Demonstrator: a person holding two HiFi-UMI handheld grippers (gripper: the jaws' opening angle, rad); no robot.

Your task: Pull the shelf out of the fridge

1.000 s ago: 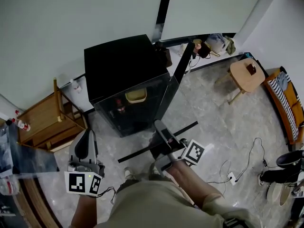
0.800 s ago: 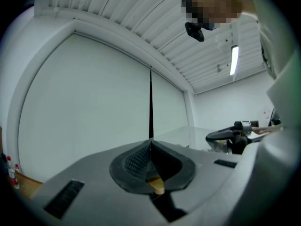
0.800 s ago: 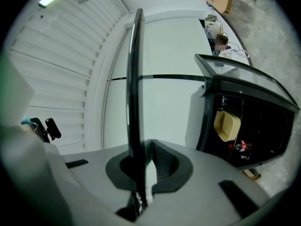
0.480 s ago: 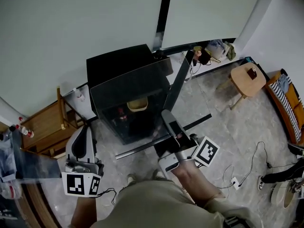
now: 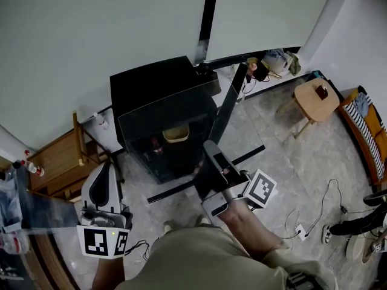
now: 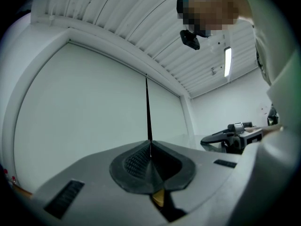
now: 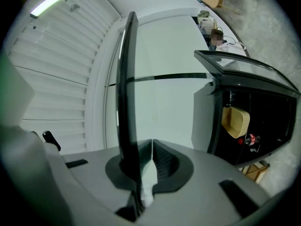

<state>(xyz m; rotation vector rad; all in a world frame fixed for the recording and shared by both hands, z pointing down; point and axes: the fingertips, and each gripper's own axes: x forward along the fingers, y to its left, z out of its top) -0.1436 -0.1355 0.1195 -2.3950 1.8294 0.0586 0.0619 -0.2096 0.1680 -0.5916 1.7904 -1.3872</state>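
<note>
A black fridge [image 5: 151, 83] stands open against the wall, with a yellow container [image 5: 175, 133] inside. The glass shelf with its dark front edge [image 5: 175, 189] is out in front of the opening, tilted up. My right gripper [image 5: 210, 153] is shut on that edge. In the right gripper view the shelf [image 7: 124, 93] runs up edge-on from the closed jaws [image 7: 141, 159], and the fridge [image 7: 254, 102] with the yellow container [image 7: 235, 121] lies to the right. My left gripper [image 5: 104, 169] hangs lower left, away from the shelf, shut [image 6: 150, 147] on nothing.
The fridge door [image 5: 228, 101] stands open at the right of the opening. A wooden rack [image 5: 54, 162] is left of the fridge, a round wooden stool [image 5: 314, 95] at the right, and cables with a power strip [image 5: 299, 227] on the floor.
The shelf has come further out of the fridge and risen with the right gripper. Since half a second ago it has barely moved. The left gripper stays low at the left.
</note>
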